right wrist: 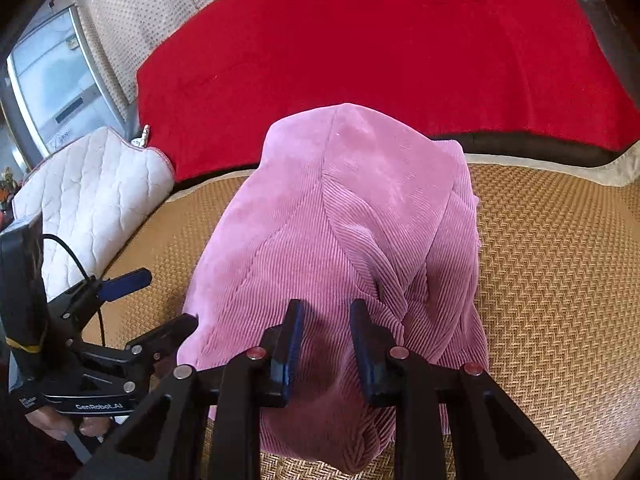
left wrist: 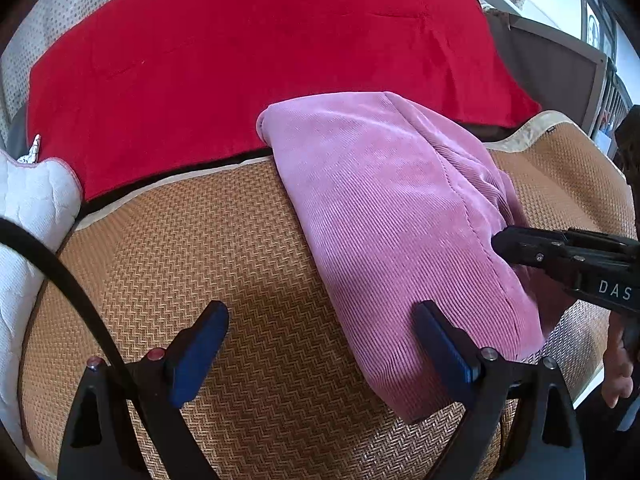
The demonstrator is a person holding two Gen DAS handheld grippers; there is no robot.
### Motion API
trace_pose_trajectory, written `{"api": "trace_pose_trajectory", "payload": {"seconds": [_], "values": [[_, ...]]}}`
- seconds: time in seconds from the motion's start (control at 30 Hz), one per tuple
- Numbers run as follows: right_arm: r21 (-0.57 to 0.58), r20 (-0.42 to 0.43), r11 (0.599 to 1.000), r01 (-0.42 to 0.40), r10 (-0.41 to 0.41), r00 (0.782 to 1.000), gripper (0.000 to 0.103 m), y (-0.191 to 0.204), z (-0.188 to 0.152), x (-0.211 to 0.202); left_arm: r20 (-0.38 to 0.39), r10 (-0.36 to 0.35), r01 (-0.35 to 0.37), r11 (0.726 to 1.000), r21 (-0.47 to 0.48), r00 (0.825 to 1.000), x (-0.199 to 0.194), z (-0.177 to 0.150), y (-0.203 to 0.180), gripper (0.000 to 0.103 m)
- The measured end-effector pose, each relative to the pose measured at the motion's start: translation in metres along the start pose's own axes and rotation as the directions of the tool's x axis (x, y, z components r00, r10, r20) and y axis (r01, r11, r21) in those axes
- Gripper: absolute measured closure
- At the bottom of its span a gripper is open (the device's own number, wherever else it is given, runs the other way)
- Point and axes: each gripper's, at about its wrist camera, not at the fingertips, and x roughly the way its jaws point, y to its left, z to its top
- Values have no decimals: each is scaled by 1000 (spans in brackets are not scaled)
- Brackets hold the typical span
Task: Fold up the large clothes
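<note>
A pink corduroy garment (left wrist: 400, 216) (right wrist: 340, 220) lies folded in a thick bundle on a woven straw mat (left wrist: 224, 240) (right wrist: 552, 260). My right gripper (right wrist: 324, 308) sits on the bundle's near end with its jaws narrow and a fold of pink cloth bunched between the pads. In the left wrist view the right gripper (left wrist: 500, 242) pokes into the garment's right seam. My left gripper (left wrist: 322, 308) is open wide and low over the mat. Its right finger rests against the garment's left edge and nothing is between its fingers. From the right wrist, the left gripper (right wrist: 156, 304) appears beside the bundle.
A red blanket (left wrist: 260, 60) (right wrist: 380, 60) covers the far side behind the mat. A white quilted cushion (left wrist: 28, 208) (right wrist: 92, 200) lies at the left. Dotted upholstery (right wrist: 132, 12) rises at the back. A hand (left wrist: 620, 376) holds the right gripper near the mat's edge.
</note>
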Motion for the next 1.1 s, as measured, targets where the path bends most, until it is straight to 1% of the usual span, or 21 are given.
{"api": "trace_pose_trajectory", "payload": {"seconds": [0.27,0.3,0.4,0.47,0.5,0.53,0.57,0.6,0.63,0.67,0.77,0.83,0.9,1.0,1.03,1.07,1.1], "values": [[50,-2,997,-58,59,998,74,-13,5,-8,2,16,-16,1000,6,1000,3,3,2,8],[56,11,996,-71,71,997,75,-15,6,-14,2,21,-21,1000,10,1000,4,3,1,8],[67,89,990,-121,115,989,74,-17,10,-32,3,38,-38,999,25,999,2,7,0,8],[67,139,988,-138,128,982,74,-18,12,-41,33,36,-37,999,31,999,-7,12,-1,8],[73,150,988,-138,126,981,74,-19,13,-42,66,29,-30,999,26,997,-15,15,0,8],[80,142,987,-137,125,982,74,-21,12,-39,96,22,-24,1000,15,995,-21,18,3,8],[90,111,987,-130,119,987,74,-23,12,-32,112,18,-19,1000,5,994,-24,20,5,8],[105,62,988,-110,104,993,74,-24,12,-21,118,15,-14,1000,-9,993,-23,22,8,8],[116,20,989,-92,91,996,74,-26,10,-10,107,15,-13,1000,-16,994,-19,23,9,8],[126,2,988,-85,86,996,74,-27,10,-2,75,17,-15,1000,-24,997,-9,24,10,8],[132,16,986,-100,99,995,74,-28,14,-6,-27,4,-4,1000,-16,1000,23,24,4,8],[138,33,986,-94,90,995,74,-30,18,-9,-13,9,-9,1000,-17,1000,22,29,2,8],[128,52,989,-81,75,996,74,-29,29,-14,40,-7,7,1000,1,999,13,36,0,8],[116,96,992,-53,42,995,74,-29,53,-18,78,-8,9,1000,-14,997,11,40,3,8],[127,103,990,-56,43,994,74,-32,61,-15,80,-26,28,999,-22,996,13,41,4,8],[138,102,988,-64,50,994,67,-34,65,-11,70,-43,44,999,-26,997,18,41,4,8],[155,85,986,-65,52,995,37,-38,71,0,55,-52,54,998,-27,997,24,41,2,8]]}}
